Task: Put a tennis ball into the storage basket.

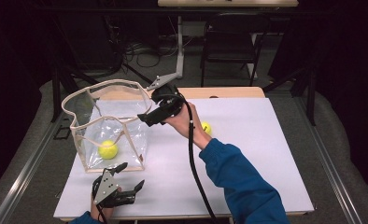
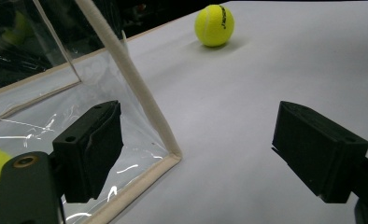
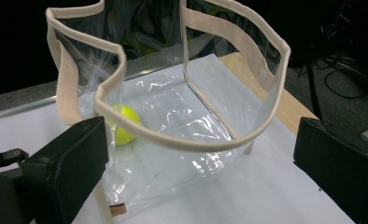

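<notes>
Looked down from above; gripper views sat low, close; all shared clear bag (image 1: 108,126) (image 2: 56,116) (image 3: 173,116).

- I count two yellow tennis balls: one tennis ball in the bag (image 1: 108,150), one tennis ball on the bench sheet (image 1: 206,127).
- I count one clear plastic tote bag (image 1: 126,100) with cream trim.
- I see two tongs: left tongs (image 1: 127,176), right tongs (image 1: 144,118).
- One white sheet (image 1: 247,154) covers one bench (image 1: 229,92).
- One dark folding chair (image 1: 229,39) stands behind.

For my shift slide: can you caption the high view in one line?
Right claw, open, hovers at the clear bag's rim; one tennis ball inside, another on the white table.
</notes>
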A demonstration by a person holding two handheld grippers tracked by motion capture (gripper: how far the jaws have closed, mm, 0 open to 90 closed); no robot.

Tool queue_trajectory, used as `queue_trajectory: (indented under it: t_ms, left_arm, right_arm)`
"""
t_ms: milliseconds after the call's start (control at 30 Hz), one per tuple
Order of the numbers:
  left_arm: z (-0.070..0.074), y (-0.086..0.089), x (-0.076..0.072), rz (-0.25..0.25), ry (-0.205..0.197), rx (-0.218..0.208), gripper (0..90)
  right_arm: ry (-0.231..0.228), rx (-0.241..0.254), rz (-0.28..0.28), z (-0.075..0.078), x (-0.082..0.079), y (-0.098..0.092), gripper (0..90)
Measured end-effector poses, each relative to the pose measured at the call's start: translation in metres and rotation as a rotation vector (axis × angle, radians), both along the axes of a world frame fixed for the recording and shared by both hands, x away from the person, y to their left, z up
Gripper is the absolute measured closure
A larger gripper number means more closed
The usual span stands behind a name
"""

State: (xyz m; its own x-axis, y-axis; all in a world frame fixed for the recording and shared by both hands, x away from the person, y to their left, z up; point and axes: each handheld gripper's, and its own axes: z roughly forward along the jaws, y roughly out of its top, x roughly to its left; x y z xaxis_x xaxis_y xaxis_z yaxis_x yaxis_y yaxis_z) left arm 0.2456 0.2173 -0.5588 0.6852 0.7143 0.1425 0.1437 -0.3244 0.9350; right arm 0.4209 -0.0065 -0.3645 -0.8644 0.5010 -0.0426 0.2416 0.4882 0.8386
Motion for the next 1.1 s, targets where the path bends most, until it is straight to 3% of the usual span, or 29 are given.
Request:
queue_trajectory:
  t_ms: [433,800,1100]
  left_arm:
    - [0.000,-0.001,0.000,-0.002,0.003,-0.002,15.9]
    - [0.000,0.000,0.000,-0.002,0.001,0.000,15.9]
    - [0.000,0.000,0.001,0.000,0.006,-0.004,15.9]
  right_arm:
    - [-0.003,-0.001,-0.010,-0.007,-0.010,-0.024,1.4]
    - [0.013,0.027,-0.018,-0.015,-0.014,-0.044,0.5]
    - [0.029,0.001,-0.028,-0.030,-0.016,-0.056,0.4]
